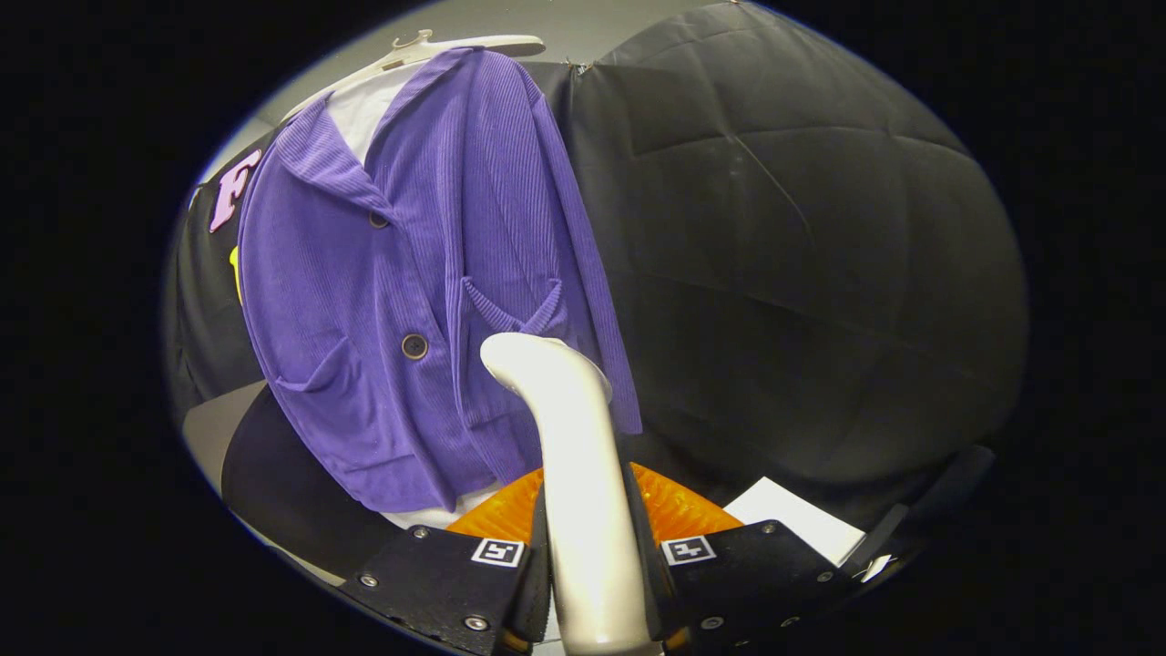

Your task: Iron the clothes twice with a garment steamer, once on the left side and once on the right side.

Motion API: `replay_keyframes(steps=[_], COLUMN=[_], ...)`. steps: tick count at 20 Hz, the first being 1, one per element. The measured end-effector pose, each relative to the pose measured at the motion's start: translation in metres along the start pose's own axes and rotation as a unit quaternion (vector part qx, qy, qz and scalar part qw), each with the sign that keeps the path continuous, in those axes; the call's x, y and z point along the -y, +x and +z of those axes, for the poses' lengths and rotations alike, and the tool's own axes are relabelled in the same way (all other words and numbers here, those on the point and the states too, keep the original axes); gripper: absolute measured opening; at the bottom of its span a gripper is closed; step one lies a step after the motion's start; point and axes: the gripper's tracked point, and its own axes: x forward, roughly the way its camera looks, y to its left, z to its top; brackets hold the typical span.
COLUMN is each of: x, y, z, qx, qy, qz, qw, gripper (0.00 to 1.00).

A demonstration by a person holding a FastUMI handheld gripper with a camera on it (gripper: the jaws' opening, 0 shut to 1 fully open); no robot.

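Observation:
A purple ribbed jacket (428,273) hangs on a white hanger (455,47) against the black cloth wall, over a white shirt (360,109). My gripper (590,547) is shut on the white garment steamer (574,456), whose handle runs up between the fingers. The steamer's curved head (537,360) sits against the lower right part of the jacket, just below its right pocket (510,310). The jacket appears tilted in the view.
An orange round object (674,510) lies just beyond the fingers, partly hidden by the steamer. A white sheet (792,519) lies to its right. The black cloth wall (802,273) spreads to the right of the jacket.

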Motion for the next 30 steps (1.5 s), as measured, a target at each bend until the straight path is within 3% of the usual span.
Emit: replay_keyframes(steps=[15, 25, 30], x=[-0.045, -0.112, -0.16], y=[-0.05, -0.134, -0.176], z=[-0.041, -0.019, -0.008], qx=[-0.032, 0.031, 0.073], qy=[-0.038, -0.084, -0.106], qz=[0.077, 0.206, 0.201], qw=[0.996, 0.974, 0.971], gripper=[0.4, 0.41, 0.4])
